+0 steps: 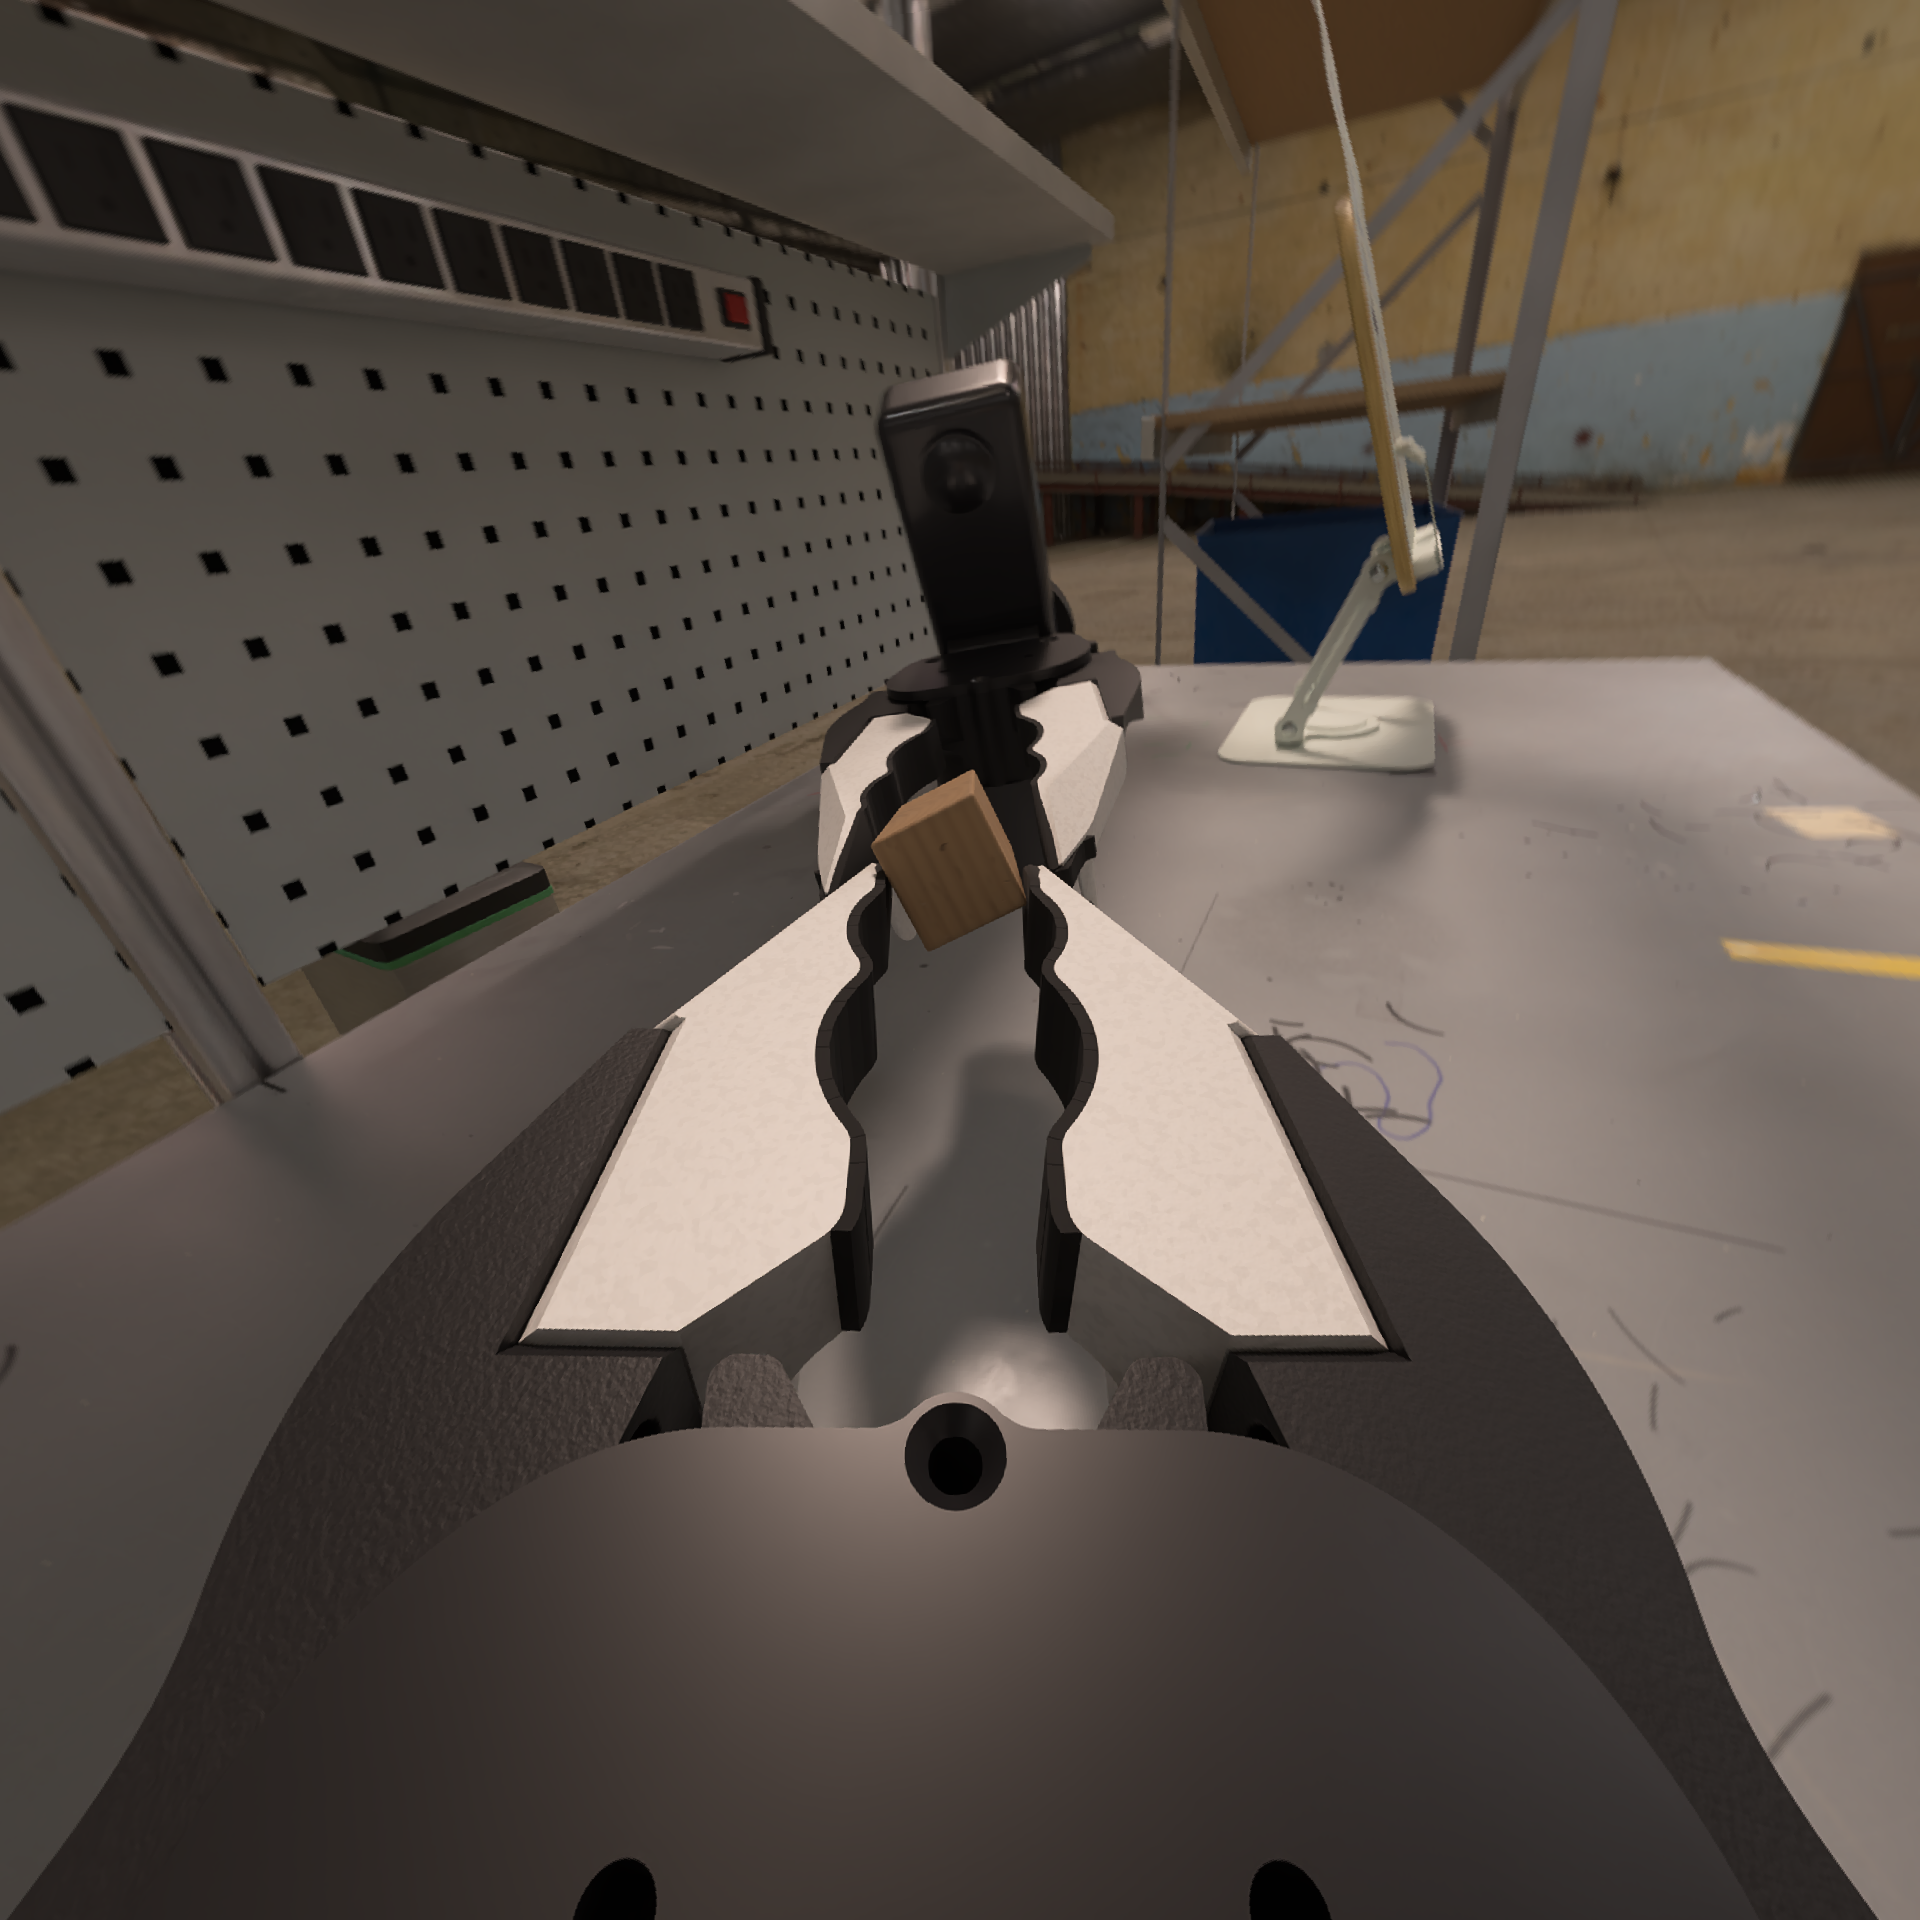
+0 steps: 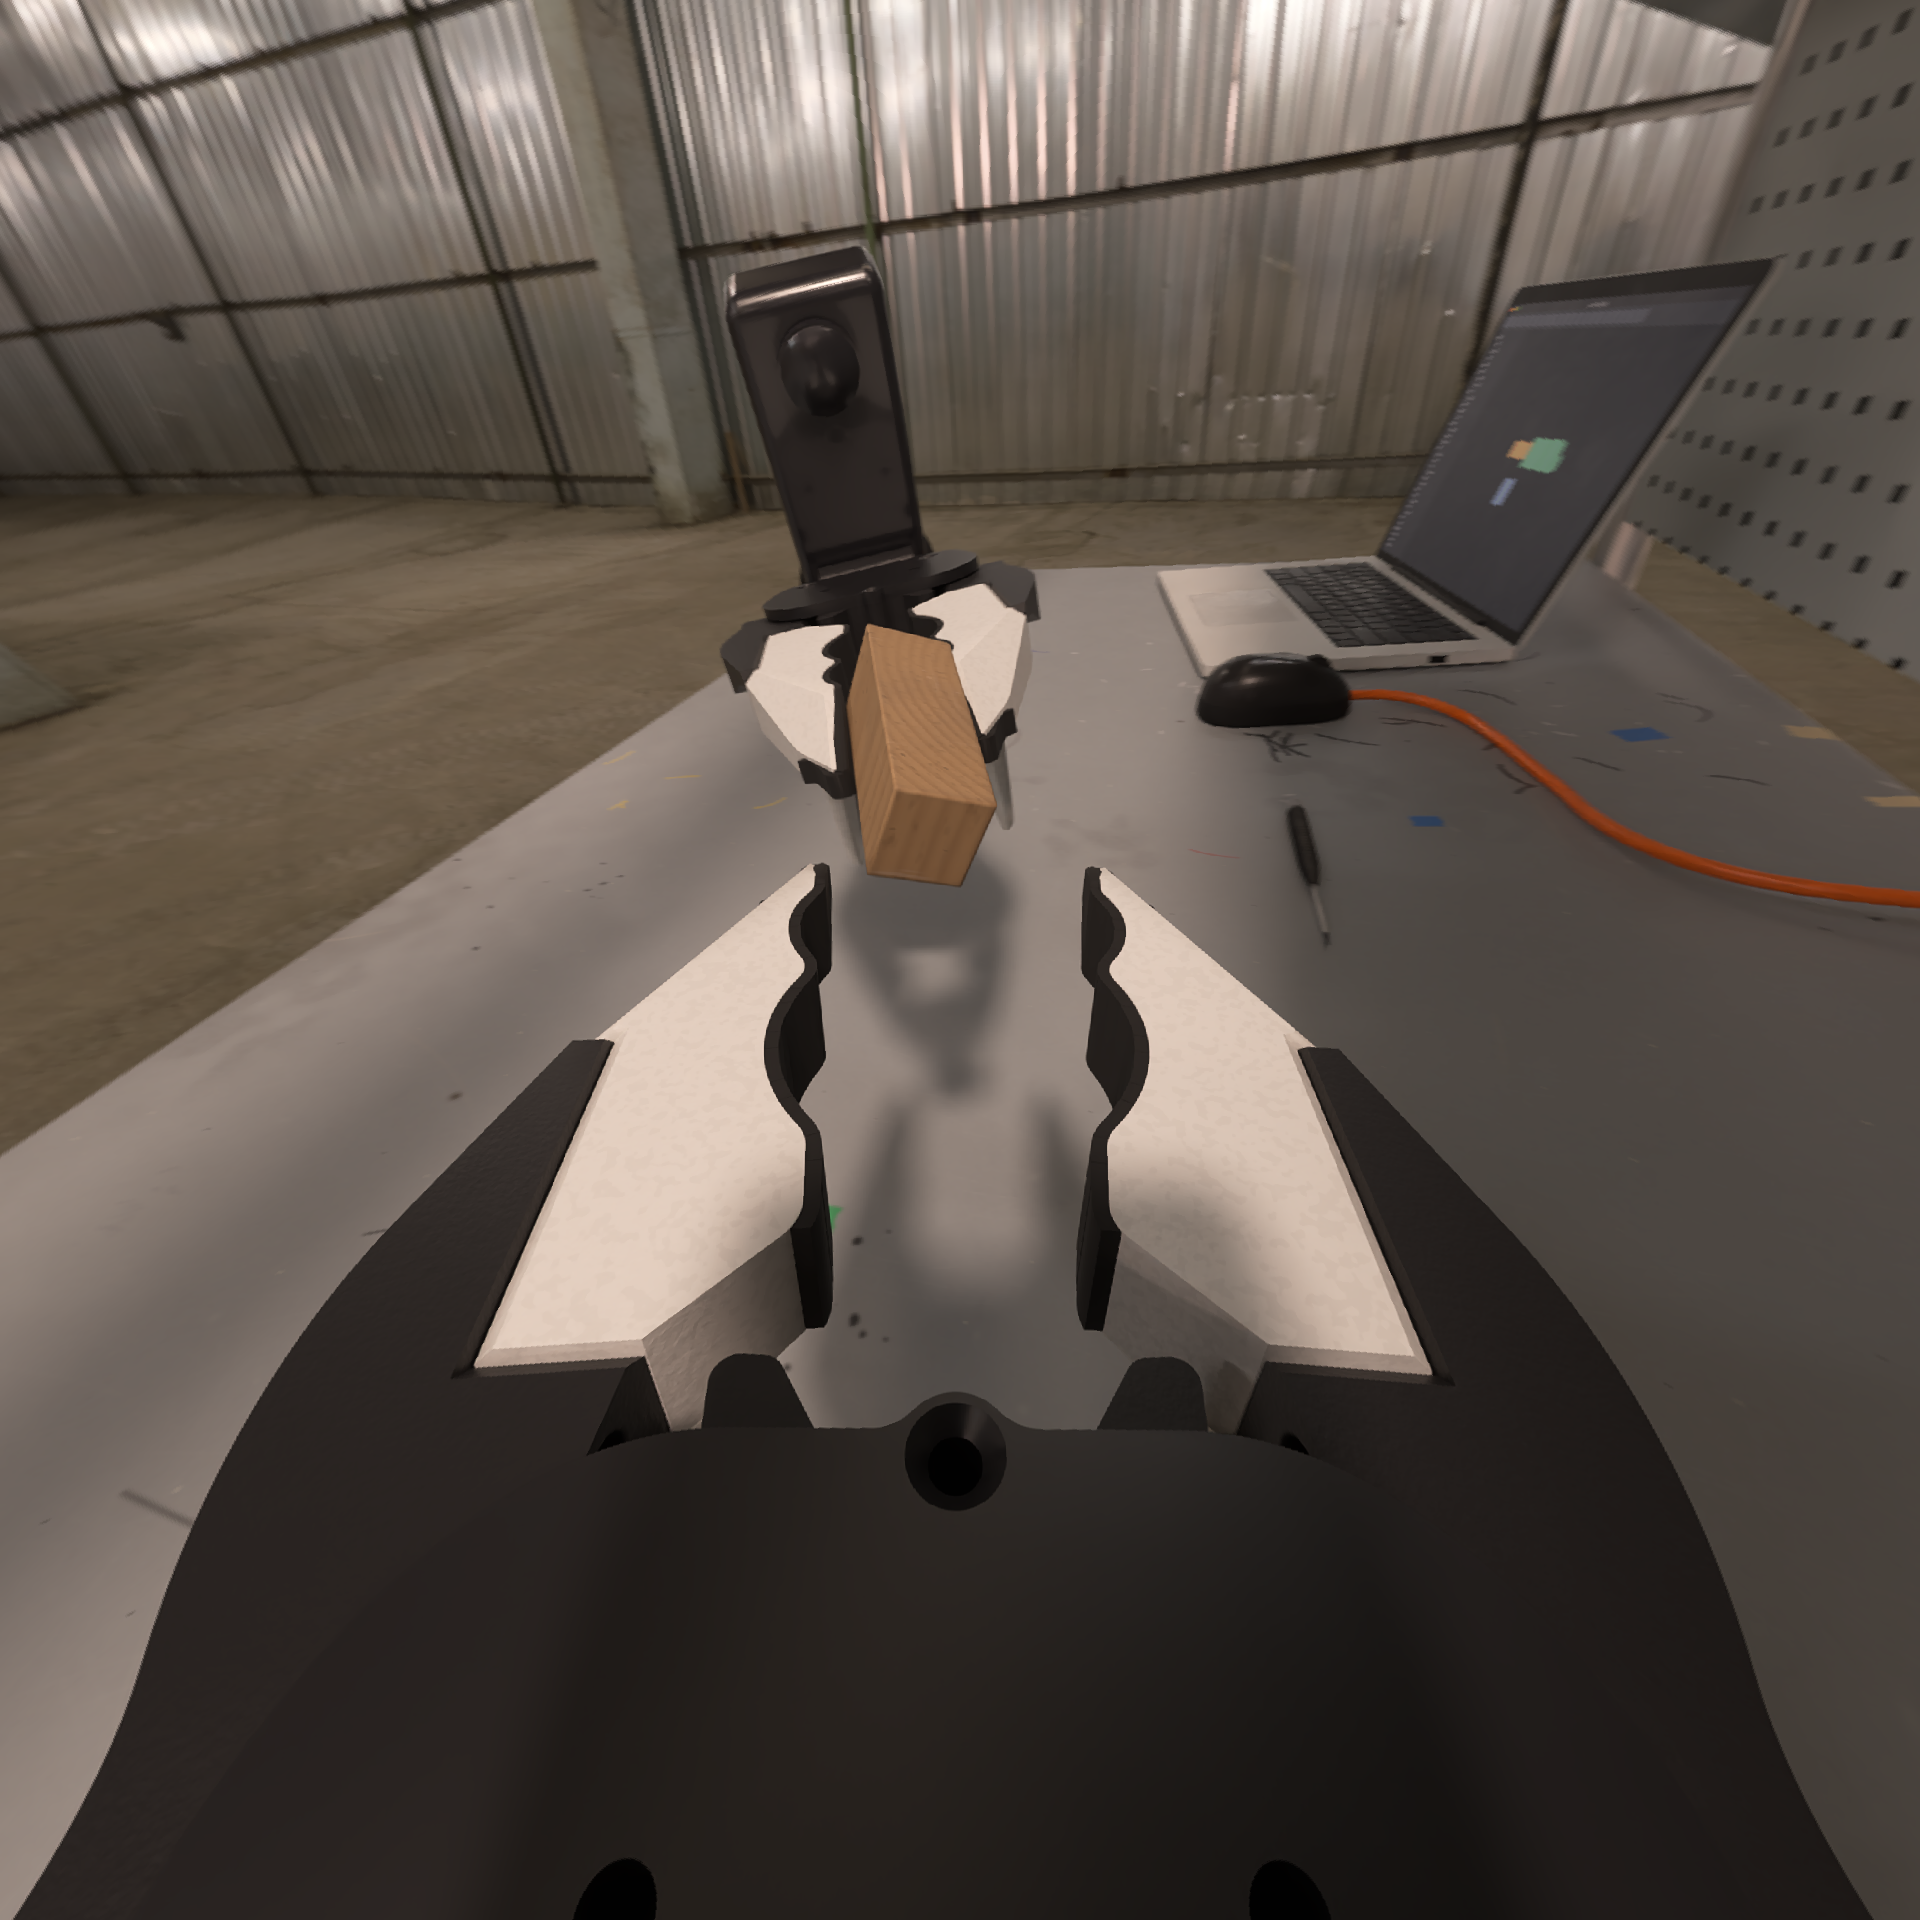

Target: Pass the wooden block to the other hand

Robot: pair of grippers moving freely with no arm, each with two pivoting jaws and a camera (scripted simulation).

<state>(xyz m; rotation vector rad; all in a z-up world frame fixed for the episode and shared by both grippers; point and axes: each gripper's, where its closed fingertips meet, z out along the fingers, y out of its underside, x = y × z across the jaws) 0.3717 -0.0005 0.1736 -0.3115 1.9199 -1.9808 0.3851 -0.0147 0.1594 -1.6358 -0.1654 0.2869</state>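
The wooden block (image 1: 943,858) is a light tan oblong. My left gripper (image 1: 954,883) is shut on it at the fingertips and holds it above the grey table (image 1: 1558,1091). In the right wrist view the block (image 2: 914,769) sticks out of the left gripper (image 2: 914,800) towards me, tilted. My right gripper (image 2: 956,883) is open and empty. Its fingertips (image 2: 810,894) sit just short of the block's near end, one on each side. The right gripper (image 1: 966,821) faces the left one from close behind the block.
A laptop (image 2: 1455,582), black mouse (image 2: 1273,691), orange cable (image 2: 1662,831) and small screwdriver (image 2: 1307,862) lie to the right. A pegboard (image 1: 416,582) with power strip (image 1: 416,239) walls the back. A lamp base (image 1: 1330,732) stands beyond.
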